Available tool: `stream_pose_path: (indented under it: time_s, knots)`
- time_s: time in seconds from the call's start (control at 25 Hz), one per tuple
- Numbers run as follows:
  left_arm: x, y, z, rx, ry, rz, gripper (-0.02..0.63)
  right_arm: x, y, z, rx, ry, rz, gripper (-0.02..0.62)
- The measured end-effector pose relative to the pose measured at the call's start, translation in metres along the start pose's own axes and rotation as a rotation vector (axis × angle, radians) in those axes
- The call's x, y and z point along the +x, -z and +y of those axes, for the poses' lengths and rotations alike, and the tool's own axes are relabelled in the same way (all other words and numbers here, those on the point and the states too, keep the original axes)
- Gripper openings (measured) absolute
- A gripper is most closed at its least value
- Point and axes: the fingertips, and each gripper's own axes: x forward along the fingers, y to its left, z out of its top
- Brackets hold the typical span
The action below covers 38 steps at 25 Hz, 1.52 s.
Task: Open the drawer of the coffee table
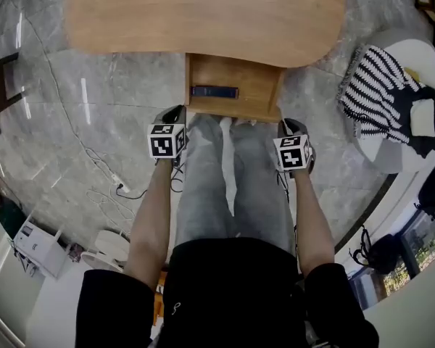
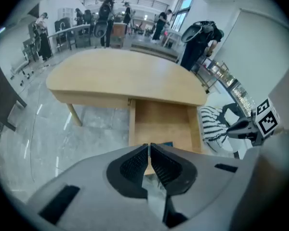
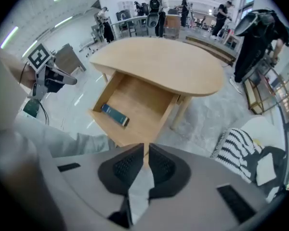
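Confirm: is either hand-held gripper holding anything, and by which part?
Nothing held. Left hand-held gripper and right hand-held gripper both have jaws together, empty, clear of the open drawer.

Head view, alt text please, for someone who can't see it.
The table's drawer stands pulled open, a dark flat item inside. The person facing it holds the left gripper and right gripper over their legs, near its front.

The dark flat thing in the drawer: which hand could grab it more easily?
Probably left: the dark flat thing lies in the drawer's left half, nearer the left gripper than the right gripper.
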Motion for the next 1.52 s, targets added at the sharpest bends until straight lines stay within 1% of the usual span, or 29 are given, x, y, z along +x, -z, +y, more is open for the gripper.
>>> stream_pose_path:
  time_s: [0.12, 0.36, 0.4, 0.48, 0.56, 0.64, 0.76, 0.92, 1.0, 1.08, 1.2, 1.36, 1.52]
  knots:
    - [-0.027, -0.043, -0.017, -0.007, 0.013, -0.091, 0.017, -0.032, -0.029, -0.007, 0.072, -0.003, -0.094, 0.028]
    - [-0.093, -0.119, -0.050, -0.048, 0.061, -0.277, 0.011, -0.107, -0.100, -0.019, 0.172, -0.020, -0.308, 0.021]
    - [-0.105, -0.131, -0.058, -0.038, 0.067, -0.307, 0.009, -0.121, -0.110, -0.021, 0.185, -0.029, -0.341, 0.020]
    - [-0.130, -0.154, -0.076, 0.012, 0.071, -0.358, 0.011, -0.150, -0.131, -0.023, 0.218, -0.054, -0.414, 0.018]
    - [-0.154, -0.179, -0.097, 0.053, 0.085, -0.419, 0.009, -0.183, -0.153, -0.030, 0.259, -0.084, -0.509, 0.017]
    - [-0.179, -0.205, -0.115, 0.070, 0.101, -0.489, 0.009, -0.219, -0.178, -0.039, 0.282, -0.102, -0.612, 0.016]
    - [-0.216, -0.237, -0.136, 0.065, 0.108, -0.587, 0.009, -0.272, -0.213, -0.049, 0.273, -0.105, -0.744, 0.015]
    - [-0.267, -0.277, -0.164, 0.061, 0.109, -0.718, 0.009, -0.341, -0.250, -0.062, 0.243, -0.089, -0.903, 0.014]
    - [-0.298, -0.301, -0.180, 0.095, 0.111, -0.799, 0.009, -0.374, -0.265, -0.066, 0.226, -0.079, -0.977, 0.013]
    - [-0.330, -0.326, -0.196, 0.149, 0.103, -0.877, 0.009, -0.407, -0.277, -0.070, 0.216, -0.065, -1.047, 0.012]
    - [-0.380, -0.358, -0.215, 0.200, 0.095, -0.992, 0.011, -0.451, -0.290, -0.071, 0.191, -0.030, -1.118, 0.011]
    - [-0.441, -0.386, -0.245, 0.258, 0.092, -1.125, 0.009, -0.510, -0.303, -0.074, 0.154, -0.008, -1.213, 0.011]
    - [-0.483, -0.399, -0.274, 0.302, 0.096, -1.210, 0.009, -0.568, -0.309, -0.076, 0.120, 0.039, -1.316, 0.011]
